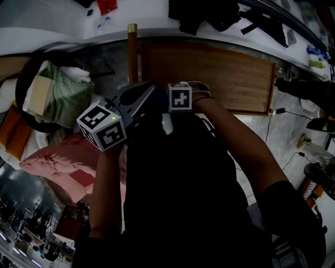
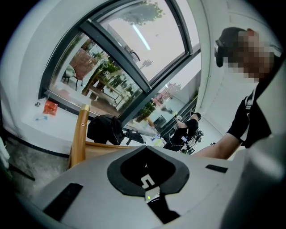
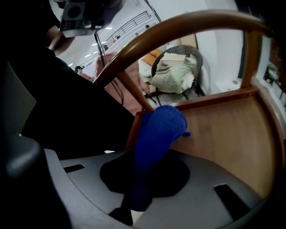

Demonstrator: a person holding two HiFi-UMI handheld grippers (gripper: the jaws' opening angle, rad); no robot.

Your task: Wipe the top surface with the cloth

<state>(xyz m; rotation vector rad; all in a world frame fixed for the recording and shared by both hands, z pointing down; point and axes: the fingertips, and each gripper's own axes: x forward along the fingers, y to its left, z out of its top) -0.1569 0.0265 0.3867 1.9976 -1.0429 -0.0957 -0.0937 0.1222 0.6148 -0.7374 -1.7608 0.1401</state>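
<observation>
The wooden top (image 1: pixel 209 73) lies ahead of me, with a raised rim. In the right gripper view it (image 3: pixel 223 129) shows under a curved wooden rail (image 3: pixel 178 27). My right gripper (image 3: pixel 143 179) is shut on a blue cloth (image 3: pixel 161 129), which sticks out over the near corner of the wood. Whether the cloth touches the surface I cannot tell. My left gripper (image 2: pixel 147 176) is shut and holds nothing; it points up at a window. In the head view both marker cubes, left (image 1: pixel 102 131) and right (image 1: pixel 180 97), are close to my chest.
A wooden post (image 1: pixel 132 52) stands at the top's left corner. A round basket chair with a green blanket (image 1: pixel 57 94) and a pink cushion (image 1: pixel 57 162) are at the left. Black bags (image 1: pixel 209 15) lie on the white sill behind. Cables (image 1: pixel 282 131) trail at the right.
</observation>
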